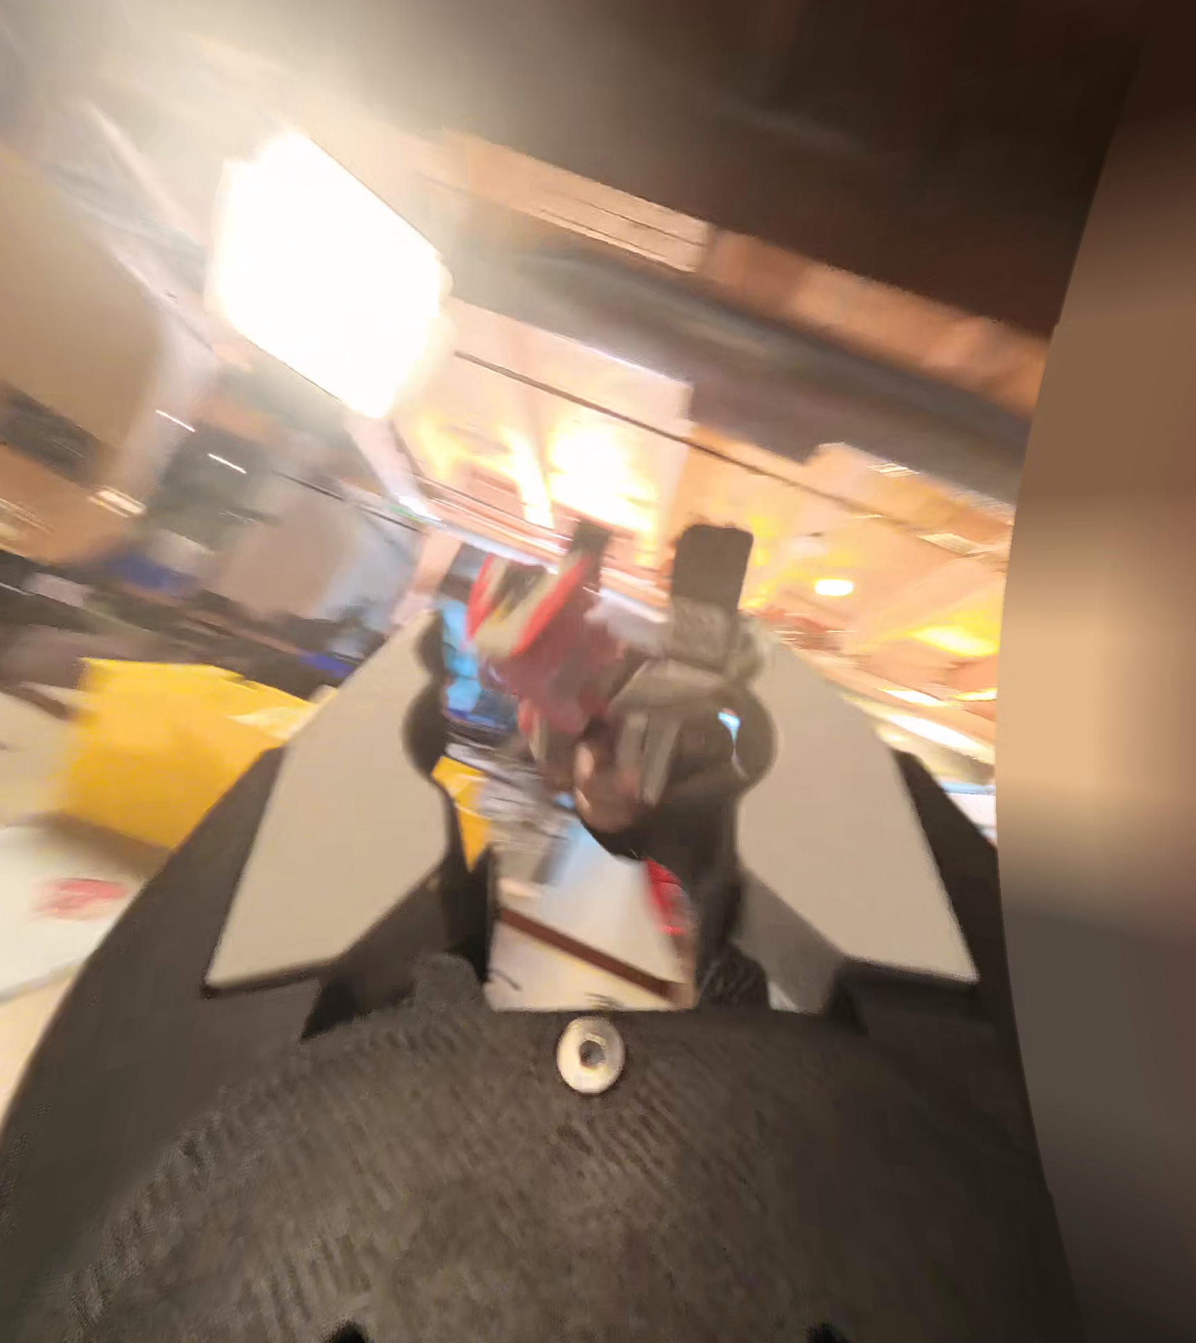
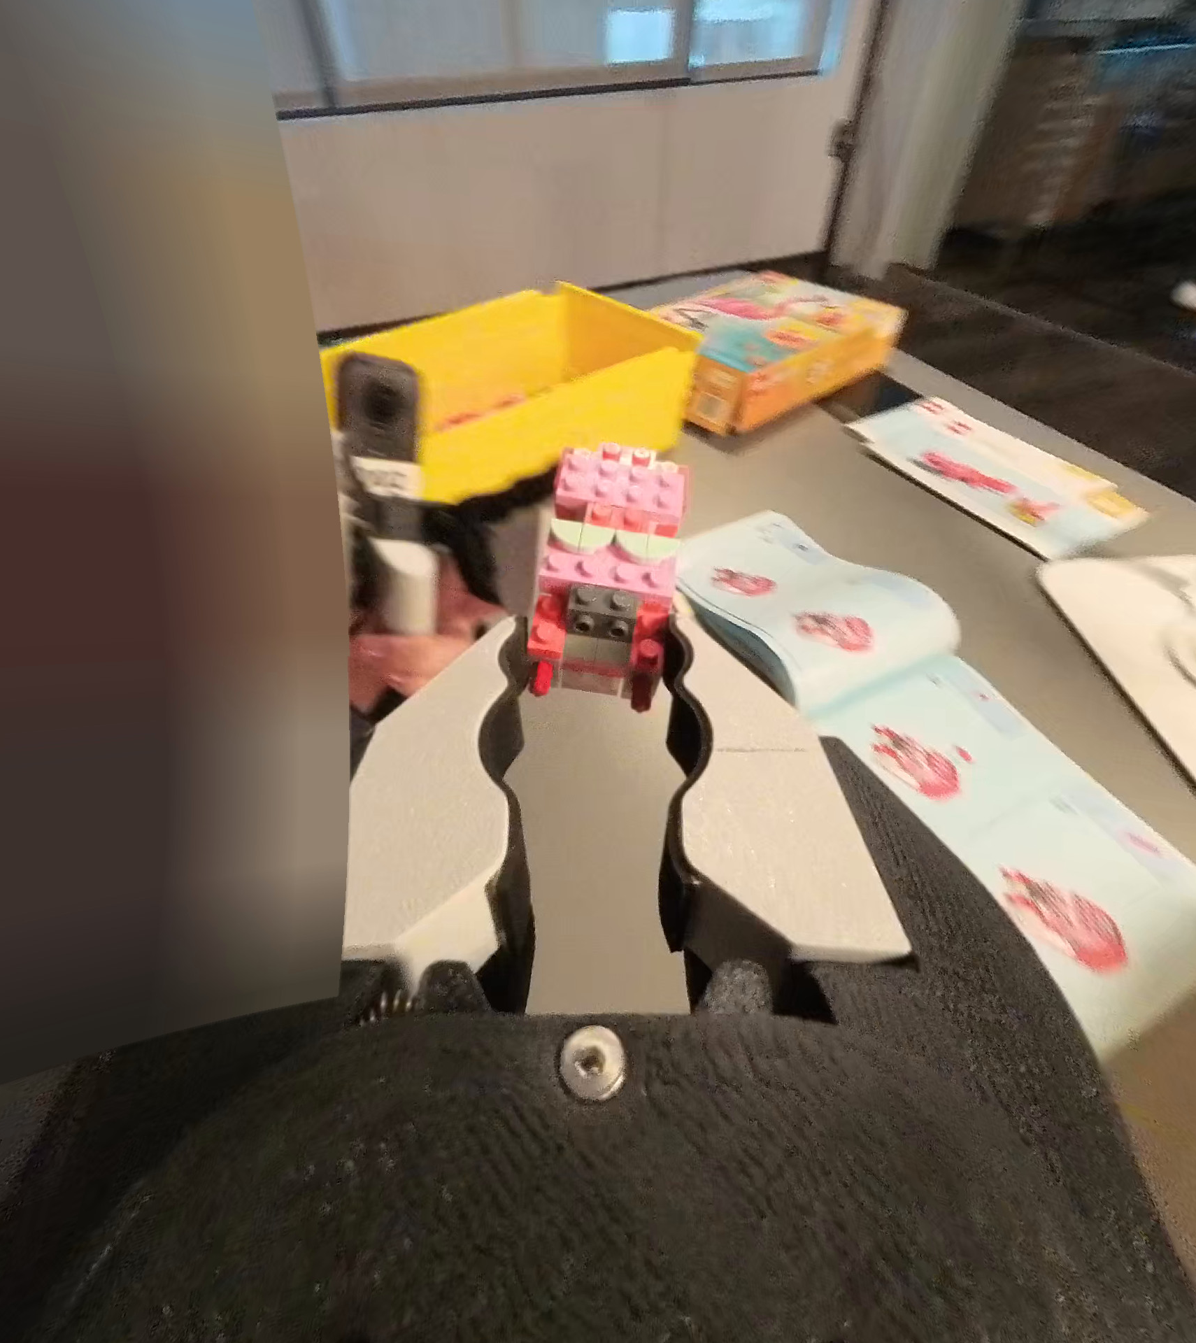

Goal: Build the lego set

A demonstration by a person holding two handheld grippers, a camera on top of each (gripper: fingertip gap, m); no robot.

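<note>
Left gripper (image 1: pixel 595 654): fingers spread wide, nothing between them, view smeared by motion blur. Right gripper (image 2: pixel 595 654): fingers (image 2: pixel 435 763) drawn partway in, tips pressed on either side of a pink and red brick model (image 2: pixel 606 581), raised above the table.

wall: white panels (image 2: pixel 544 203) | window (image 2: pixel 566 36) above (daylight) | table: grey (image 2: pixel 798 465) | floor: dark (image 2: pixel 1089 305)

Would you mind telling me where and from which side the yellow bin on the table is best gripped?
I would take the yellow bin by its near long wall, coming down from above with one finger inside and one outside. It stands upright and open-topped, so that thin, straight rim is exposed; the whole bin looks too wide to span. The right gripper is already shut on the brick model.
</note>
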